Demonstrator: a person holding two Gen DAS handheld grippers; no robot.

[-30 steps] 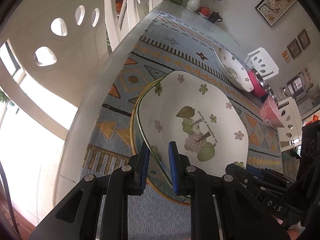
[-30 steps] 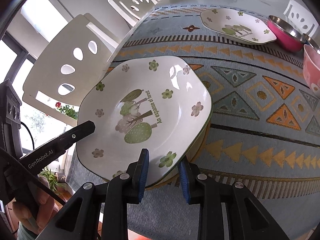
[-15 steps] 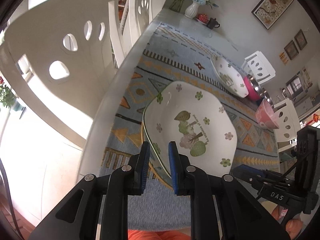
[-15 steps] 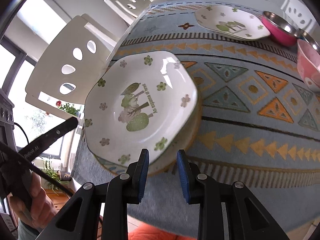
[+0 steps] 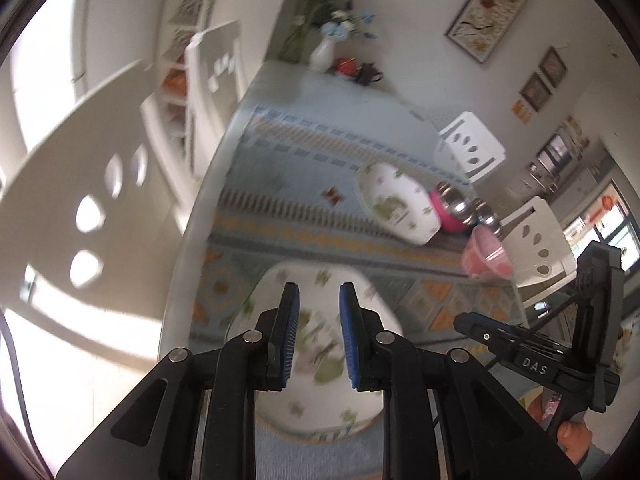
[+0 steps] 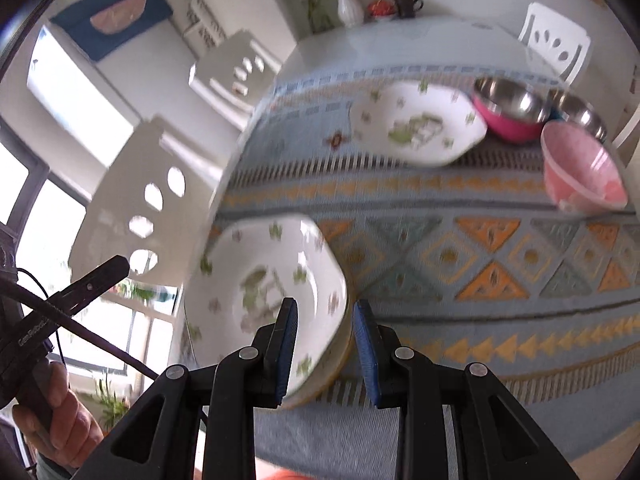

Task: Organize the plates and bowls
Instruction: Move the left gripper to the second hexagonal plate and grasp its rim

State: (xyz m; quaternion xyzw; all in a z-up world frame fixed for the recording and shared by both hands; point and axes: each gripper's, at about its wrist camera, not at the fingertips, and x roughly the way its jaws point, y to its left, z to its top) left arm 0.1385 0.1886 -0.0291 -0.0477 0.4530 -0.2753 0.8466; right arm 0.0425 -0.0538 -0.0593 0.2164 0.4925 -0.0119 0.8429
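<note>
Both views motion-blurred. Left gripper (image 5: 319, 336): blue ribbed fingers (image 5: 289, 336) parted, nothing between them, held above the near plate (image 5: 320, 404). Right gripper (image 6: 325, 354): fingers (image 6: 286, 354) apart and empty; the near plate's rim shows in the gap, contact unclear.

Near plate: glossy white, angular rim, green floral print, stacked on a yellow-rimmed plate (image 6: 334, 370) at the table (image 6: 320, 44) edge, 6 o'clock. Only the right view shows that lower rim clearly.

Second floral plate (image 6: 416, 124) at 1 o'clock, beside a pink steel-lined bowl (image 6: 512, 112) and a translucent pink bowl (image 6: 580, 168). Woven geometric runner (image 6: 480, 256) underneath.
</note>
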